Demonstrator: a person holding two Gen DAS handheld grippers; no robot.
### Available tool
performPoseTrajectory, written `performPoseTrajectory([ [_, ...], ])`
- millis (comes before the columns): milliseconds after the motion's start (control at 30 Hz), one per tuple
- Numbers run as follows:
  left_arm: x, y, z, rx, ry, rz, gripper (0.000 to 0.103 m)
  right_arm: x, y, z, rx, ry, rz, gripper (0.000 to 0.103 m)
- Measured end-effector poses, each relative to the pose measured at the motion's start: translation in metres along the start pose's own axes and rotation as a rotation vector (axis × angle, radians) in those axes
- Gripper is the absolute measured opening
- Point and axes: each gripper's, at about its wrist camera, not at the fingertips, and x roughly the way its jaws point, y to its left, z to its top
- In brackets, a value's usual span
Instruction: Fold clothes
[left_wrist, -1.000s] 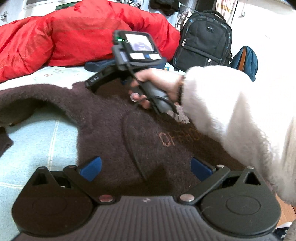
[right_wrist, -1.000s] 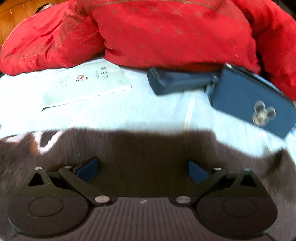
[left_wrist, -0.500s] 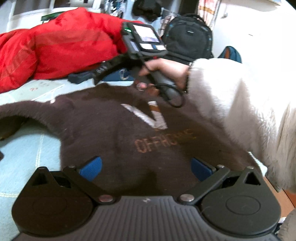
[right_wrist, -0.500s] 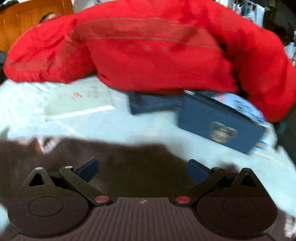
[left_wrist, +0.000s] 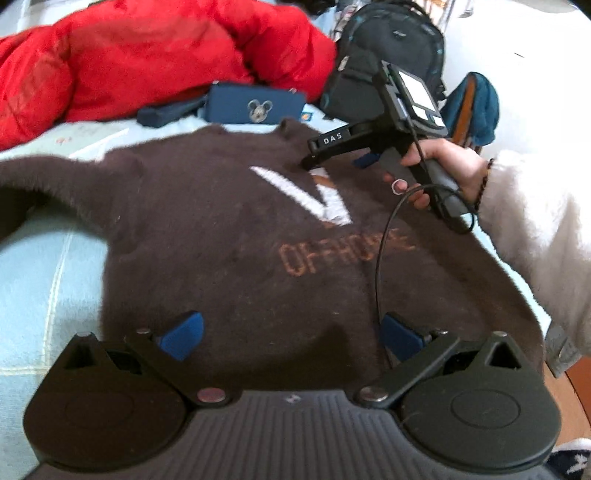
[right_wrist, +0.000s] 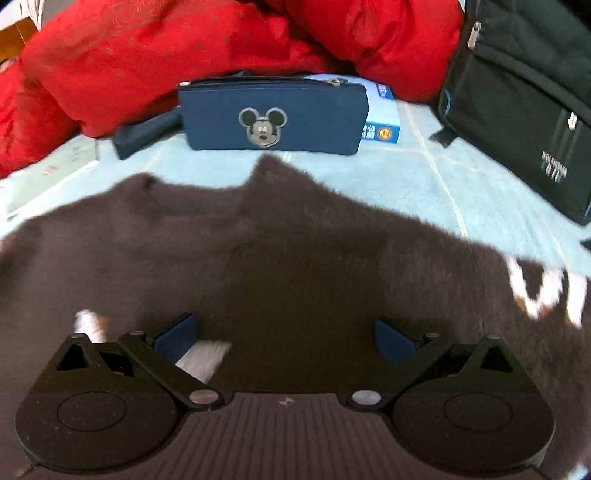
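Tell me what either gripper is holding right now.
Nothing. The left gripper and right gripper are both open over the brown sweater.

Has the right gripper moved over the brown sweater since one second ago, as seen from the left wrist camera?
Yes. The right gripper has shifted rightward across the brown sweater, from in front of the red quilt to in front of the black backpack.

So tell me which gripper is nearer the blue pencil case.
Right. The right gripper sits over the sweater near its collar, facing the pencil case. The left gripper hangs back over the sweater's lower part.
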Motion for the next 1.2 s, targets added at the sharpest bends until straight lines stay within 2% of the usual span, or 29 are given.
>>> performPoseTrajectory([
  [267,0.013,0.011,0.004,-0.04,0.0,0.014,0.102,0.035,-0.007,0.033,0.048,-0.072,-0.038,0.103],
  [367,0.017,0.014,0.005,-0.052,-0.003,0.02,0.102,0.042,-0.01,0.043,0.073,-0.063,-0.04,0.103],
  [467,0.019,0.016,0.006,-0.06,-0.005,0.024,0.102,0.037,-0.008,0.047,0.052,-0.04,-0.038,0.103],
  [567,0.02,0.014,0.007,-0.053,-0.002,0.032,0.102,0.017,-0.007,0.045,0.006,-0.042,0.015,0.103],
  [700,0.018,0.01,0.006,-0.035,-0.001,0.041,0.102,-0.028,-0.007,0.031,-0.096,-0.091,0.096,0.103],
  [767,0.017,0.008,0.005,-0.031,-0.002,0.041,0.102,-0.047,-0.007,0.02,-0.142,-0.1,0.107,0.103],
  [867,0.015,0.007,0.004,-0.027,-0.003,0.04,0.102,-0.068,-0.008,0.001,-0.154,-0.099,0.136,0.103],
  [1100,0.011,0.003,-0.001,-0.015,-0.01,0.043,0.102,-0.087,-0.003,-0.05,-0.146,-0.081,0.221,0.103],
  [1200,0.01,0.001,-0.002,-0.012,-0.014,0.044,0.102,-0.078,-0.001,-0.075,-0.144,-0.043,0.21,0.103],
])
